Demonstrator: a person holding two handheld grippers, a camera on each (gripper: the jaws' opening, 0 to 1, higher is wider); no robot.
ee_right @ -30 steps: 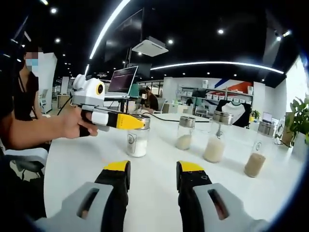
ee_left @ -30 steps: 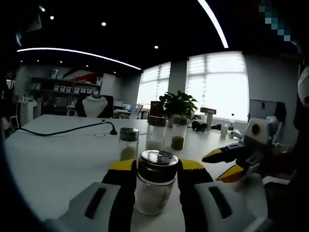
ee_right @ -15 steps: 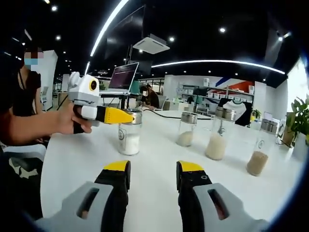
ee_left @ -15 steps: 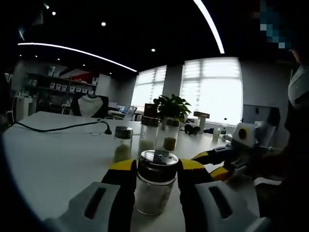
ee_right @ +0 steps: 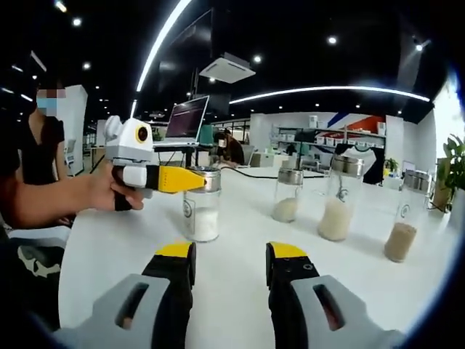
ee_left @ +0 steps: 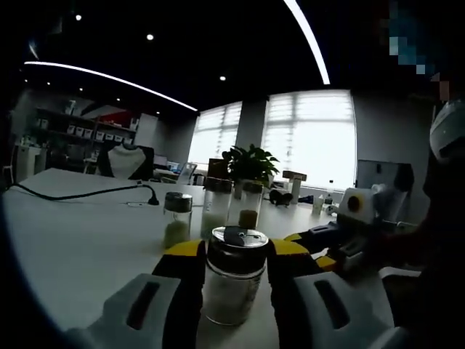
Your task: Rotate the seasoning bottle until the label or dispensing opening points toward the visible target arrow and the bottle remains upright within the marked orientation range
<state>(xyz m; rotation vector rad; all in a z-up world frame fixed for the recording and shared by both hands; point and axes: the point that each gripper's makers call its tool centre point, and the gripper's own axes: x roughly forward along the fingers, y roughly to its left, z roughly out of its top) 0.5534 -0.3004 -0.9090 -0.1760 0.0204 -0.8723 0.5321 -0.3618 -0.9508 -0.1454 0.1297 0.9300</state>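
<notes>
A glass seasoning bottle [ee_left: 232, 287] with a steel lid and white grains stands upright between my left gripper's [ee_left: 234, 251] yellow-tipped jaws, which are shut on it. A dark flap shows on top of the lid. In the right gripper view the same bottle [ee_right: 201, 216] rests on the white table [ee_right: 240, 225], with the left gripper [ee_right: 190, 179] clamped just under its lid and held by a person's hand [ee_right: 109, 193]. My right gripper [ee_right: 229, 254] hovers open over bare table in front of the bottle, with nothing between its jaws. It also appears at the right as the right gripper [ee_left: 314, 243].
Three more jars stand in a row behind: a jar [ee_right: 287, 196], a taller jar [ee_right: 338, 207] and a brown-filled jar [ee_right: 402, 229]. A potted plant [ee_left: 249, 161] and a black cable [ee_left: 80, 193] lie farther back. A laptop [ee_right: 185, 120] sits behind the held bottle.
The left gripper stays shut on the bottle while its view has swung, so the background jars drifted left. The lid's flap sits a little more to the left. The right gripper stays open.
</notes>
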